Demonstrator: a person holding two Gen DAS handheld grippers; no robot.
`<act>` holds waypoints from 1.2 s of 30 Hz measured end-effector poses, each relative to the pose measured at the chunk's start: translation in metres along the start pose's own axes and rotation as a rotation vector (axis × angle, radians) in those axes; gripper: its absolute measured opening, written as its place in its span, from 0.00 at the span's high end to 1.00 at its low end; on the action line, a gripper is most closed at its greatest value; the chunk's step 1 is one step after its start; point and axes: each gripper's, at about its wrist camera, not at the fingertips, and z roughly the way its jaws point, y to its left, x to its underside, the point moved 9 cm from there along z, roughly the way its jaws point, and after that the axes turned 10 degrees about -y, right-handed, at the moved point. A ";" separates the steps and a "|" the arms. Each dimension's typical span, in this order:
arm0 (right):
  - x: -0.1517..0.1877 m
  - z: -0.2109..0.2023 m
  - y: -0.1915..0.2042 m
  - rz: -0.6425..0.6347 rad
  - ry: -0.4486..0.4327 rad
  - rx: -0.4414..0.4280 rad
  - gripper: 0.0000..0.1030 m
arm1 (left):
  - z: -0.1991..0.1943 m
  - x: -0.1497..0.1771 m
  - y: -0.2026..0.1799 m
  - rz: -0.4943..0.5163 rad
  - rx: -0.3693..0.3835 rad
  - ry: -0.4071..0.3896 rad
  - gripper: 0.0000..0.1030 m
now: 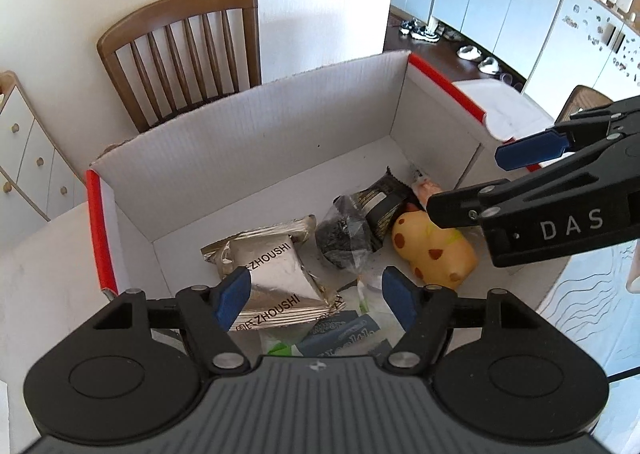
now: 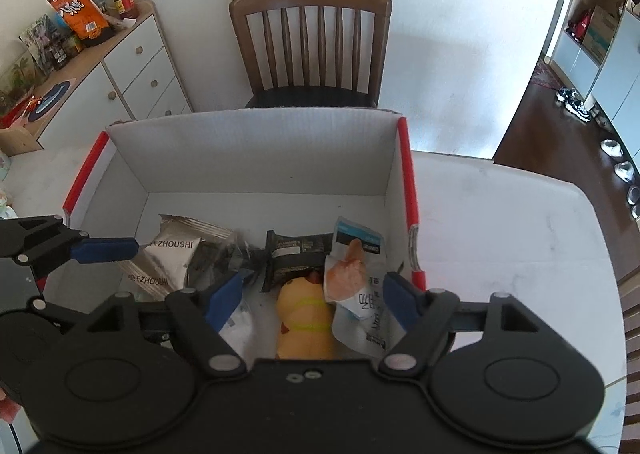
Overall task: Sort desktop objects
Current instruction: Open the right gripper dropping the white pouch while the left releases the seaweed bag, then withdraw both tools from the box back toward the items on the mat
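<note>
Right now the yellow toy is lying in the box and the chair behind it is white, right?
Almost. The toy does lie in the box, but the chair behind it is brown wood, not white. The right wrist view shows it.

Packets (image 2: 172, 258) and toy (image 2: 306, 318) lie in the box (image 2: 256, 150), chair (image 2: 310, 42) behind.

Left tongs (image 1: 316, 300): black linkage arms, silver screws, blue pads (image 1: 232, 296), ribbed grey housing. Right tongs (image 2: 314, 300): same black build, "DAS" in white lettering.
</note>
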 end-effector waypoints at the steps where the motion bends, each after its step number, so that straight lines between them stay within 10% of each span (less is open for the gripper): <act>1: 0.000 -0.003 -0.001 0.000 -0.001 0.001 0.25 | -0.003 -0.001 0.000 0.000 0.000 -0.004 0.30; 36: 0.050 -0.162 0.023 -0.084 -0.083 -0.046 0.25 | -0.158 0.026 -0.045 0.023 0.085 -0.137 0.30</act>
